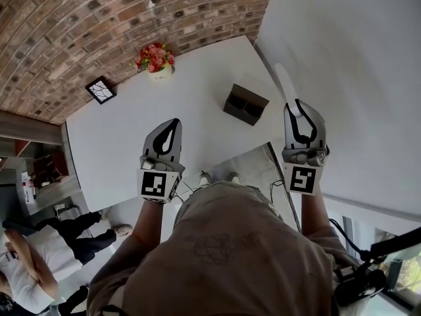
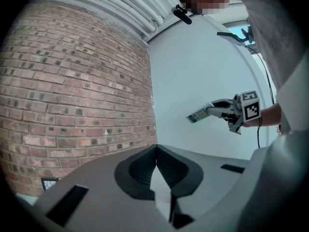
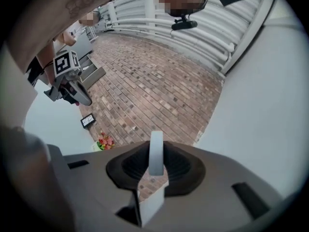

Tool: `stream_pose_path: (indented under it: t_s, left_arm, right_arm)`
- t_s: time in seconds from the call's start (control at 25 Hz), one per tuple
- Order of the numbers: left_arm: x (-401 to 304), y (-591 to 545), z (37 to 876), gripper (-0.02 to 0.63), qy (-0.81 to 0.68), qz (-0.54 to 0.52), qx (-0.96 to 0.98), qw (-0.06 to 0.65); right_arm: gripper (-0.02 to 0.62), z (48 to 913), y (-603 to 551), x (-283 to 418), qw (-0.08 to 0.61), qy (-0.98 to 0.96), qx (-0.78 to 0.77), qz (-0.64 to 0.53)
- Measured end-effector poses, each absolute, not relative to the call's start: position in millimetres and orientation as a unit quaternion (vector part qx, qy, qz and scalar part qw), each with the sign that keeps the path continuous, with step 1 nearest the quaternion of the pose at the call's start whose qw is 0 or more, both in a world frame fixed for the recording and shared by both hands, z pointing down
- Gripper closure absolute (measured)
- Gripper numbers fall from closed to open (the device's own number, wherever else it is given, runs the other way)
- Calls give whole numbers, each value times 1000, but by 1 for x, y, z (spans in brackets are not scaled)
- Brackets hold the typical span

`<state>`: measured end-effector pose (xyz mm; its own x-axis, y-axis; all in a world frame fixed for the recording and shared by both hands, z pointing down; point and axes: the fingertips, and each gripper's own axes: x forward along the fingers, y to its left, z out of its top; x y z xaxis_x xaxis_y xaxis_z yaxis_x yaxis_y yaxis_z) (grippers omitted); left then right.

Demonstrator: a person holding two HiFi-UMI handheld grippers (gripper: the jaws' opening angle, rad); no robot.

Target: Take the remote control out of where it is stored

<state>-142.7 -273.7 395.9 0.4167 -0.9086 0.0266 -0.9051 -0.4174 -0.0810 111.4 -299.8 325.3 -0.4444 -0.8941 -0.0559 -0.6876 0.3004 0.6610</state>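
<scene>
Far left, low in head view: a person point(image 1: 29, 259) in a white top with arms folded, on the floor below table level. White table point(image 1: 125, 137) runs up to a brick wall point(image 1: 72, 25). On the table's far-left corner lies a small black picture frame point(image 1: 100, 89). Right of it, by the wall, is a bunch of pink/red flowers point(image 1: 155, 57) in a white vase.

L gripper point(image 1: 173, 123) is held over the table near its front edge, roughly mid-frame. Its own view shows the jaws together, pads meeting, nothing btwn them, brick wall behind.

Right of that, a dark brown open-top storage box point(image 1: 245, 104) w/ compartments stands upright on the table, towards the right edge. It's apart from both grippers.

R gripper point(image 1: 298, 110) is furthest right, up in the air past the table's right edge, w/ white wall point(image 1: 348, 58) behind. Its jaws are clamped on the remote control point(image 1: 287, 85). The light-coloured remote sticks out beyond the jaw tips, away from the person. In the R gripper view it sits edge-on btwn the pads. The L gripper view shows its button face w/ coloured keys. Remote is out of the box, to the box's right, not touching it or the table.
</scene>
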Motion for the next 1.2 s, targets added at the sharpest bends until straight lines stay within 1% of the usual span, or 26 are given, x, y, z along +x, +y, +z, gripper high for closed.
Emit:
stream_pose_path:
  t_s: [0.2, 0.32, 0.44, 0.72, 0.92, 1.2]
  left_arm:
    - [-146, -274, 385, 595, 541, -32, -839, 36]
    - [-147, -273, 375, 595, 549, -20, -834, 40]
    - [-149, -269, 372, 595, 555, -26, -829, 54]
    - [-149, -260, 367, 595, 569, -38, -815, 104]
    - [-143, -257, 368, 595, 563, -44, -818, 111]
    - [-142, -256, 372, 595, 564, -35, -819, 99]
  right_arm:
    - [513, 305, -275, 122, 85, -777, 525, -336]
    - [512, 307, -259, 130, 44, -778, 539, -321]
    - [512, 318, -247, 137, 22, -781, 552, -292]
    - [512, 326, -240, 139, 8, -783, 556, -278]
    - [514, 326, -246, 144, 6, -783, 561, -270]
    - [512, 335, -248, 139, 14, -789, 554, -264]
